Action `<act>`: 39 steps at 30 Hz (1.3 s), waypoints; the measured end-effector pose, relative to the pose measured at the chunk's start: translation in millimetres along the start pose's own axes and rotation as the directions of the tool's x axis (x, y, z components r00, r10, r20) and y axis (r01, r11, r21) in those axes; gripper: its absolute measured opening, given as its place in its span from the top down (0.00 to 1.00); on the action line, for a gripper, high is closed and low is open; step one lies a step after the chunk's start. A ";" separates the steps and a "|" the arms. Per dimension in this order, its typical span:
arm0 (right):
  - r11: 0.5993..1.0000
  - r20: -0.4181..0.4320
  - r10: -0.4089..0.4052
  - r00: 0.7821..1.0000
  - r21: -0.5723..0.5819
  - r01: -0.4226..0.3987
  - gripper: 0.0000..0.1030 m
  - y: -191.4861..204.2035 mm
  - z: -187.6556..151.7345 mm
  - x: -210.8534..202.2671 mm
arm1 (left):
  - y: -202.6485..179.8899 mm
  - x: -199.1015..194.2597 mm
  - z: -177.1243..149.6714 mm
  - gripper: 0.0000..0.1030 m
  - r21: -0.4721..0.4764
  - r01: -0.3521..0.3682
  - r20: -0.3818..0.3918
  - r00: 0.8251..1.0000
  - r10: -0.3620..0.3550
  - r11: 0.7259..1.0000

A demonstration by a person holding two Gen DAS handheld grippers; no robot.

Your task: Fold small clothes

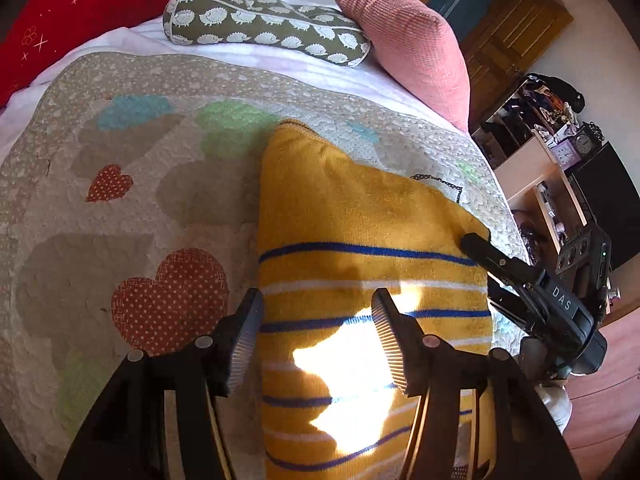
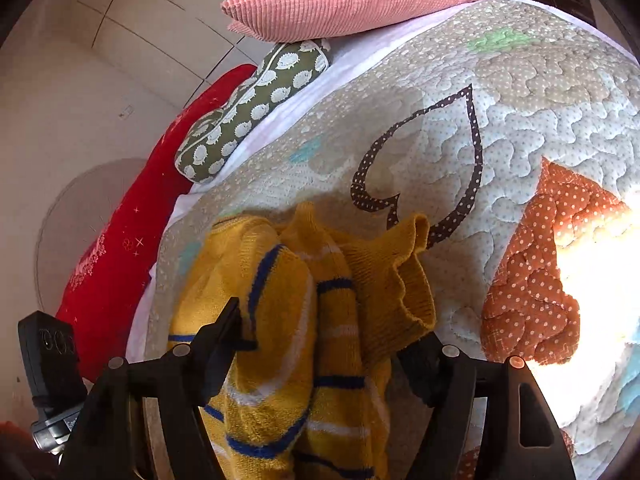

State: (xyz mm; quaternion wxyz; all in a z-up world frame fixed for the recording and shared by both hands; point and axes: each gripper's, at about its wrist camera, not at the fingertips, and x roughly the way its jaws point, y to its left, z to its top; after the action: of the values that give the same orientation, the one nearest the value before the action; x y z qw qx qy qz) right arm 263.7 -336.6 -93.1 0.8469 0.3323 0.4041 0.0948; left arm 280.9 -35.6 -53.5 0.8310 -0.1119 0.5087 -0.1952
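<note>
Yellow striped sweater (image 1: 368, 280) lies on the heart-patch quilt (image 1: 152, 184); pink cushion (image 1: 404, 36), hedgehog bolster (image 1: 264, 24) and red pillow (image 1: 92, 4) beyond it, shelving unit (image 1: 548, 168) beside the quilt. Left gripper (image 1: 320, 340) fingers spread wide over the sweater. Right gripper (image 2: 328, 340) fingers apart, bunched sweater between them, grip unclear.

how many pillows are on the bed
3: a red pillow far left, a green hedgehog-print bolster in the middle, a pink cushion right. Others may lie out of view.
</note>
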 end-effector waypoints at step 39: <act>0.884 0.475 -0.301 0.827 -0.185 0.428 0.01 73.4 -260.9 -232.3 | -82.8 -214.2 -238.2 0.00 0.079 -0.444 0.505 0.790 0.349 0.892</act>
State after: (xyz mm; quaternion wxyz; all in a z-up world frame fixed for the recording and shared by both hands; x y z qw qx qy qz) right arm -75.6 -253.6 -19.8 0.9560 0.1356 0.2442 -0.0896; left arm -35.3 -13.0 41.1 0.9593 0.0345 0.2785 -0.0305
